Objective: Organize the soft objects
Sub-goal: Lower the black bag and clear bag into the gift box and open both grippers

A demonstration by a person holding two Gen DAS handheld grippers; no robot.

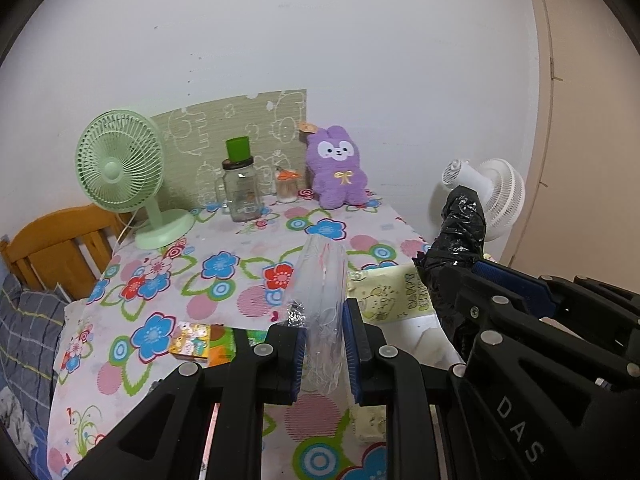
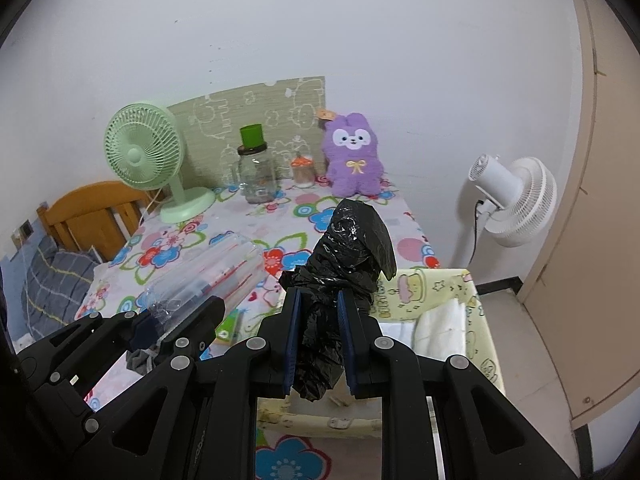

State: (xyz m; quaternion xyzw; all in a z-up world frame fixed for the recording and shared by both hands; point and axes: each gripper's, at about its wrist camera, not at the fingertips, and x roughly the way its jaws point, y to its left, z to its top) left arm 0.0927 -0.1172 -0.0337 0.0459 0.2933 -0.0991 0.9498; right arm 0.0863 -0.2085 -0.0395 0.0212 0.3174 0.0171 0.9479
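Observation:
My left gripper (image 1: 323, 344) is shut on a roll of clear plastic bags (image 1: 322, 280), held above the flowered tablecloth; the same clear roll (image 2: 216, 276) shows at the left of the right wrist view. My right gripper (image 2: 318, 344) is shut on a crumpled roll of black plastic bags (image 2: 344, 256), which also rises at the right of the left wrist view as a black bundle (image 1: 460, 232). Below the black roll stands a pale yellow fabric storage box (image 2: 436, 292) with white cloth inside. A purple plush rabbit (image 1: 338, 168) sits against the wall at the table's far edge.
On the table stand a green desk fan (image 1: 124, 176), a glass jar with a green cup on top (image 1: 240, 188), a small jar (image 1: 287, 186) and a colourful small box (image 1: 192, 340). A white floor fan (image 2: 516, 196) stands to the right. A wooden bed frame (image 1: 52, 248) lies left.

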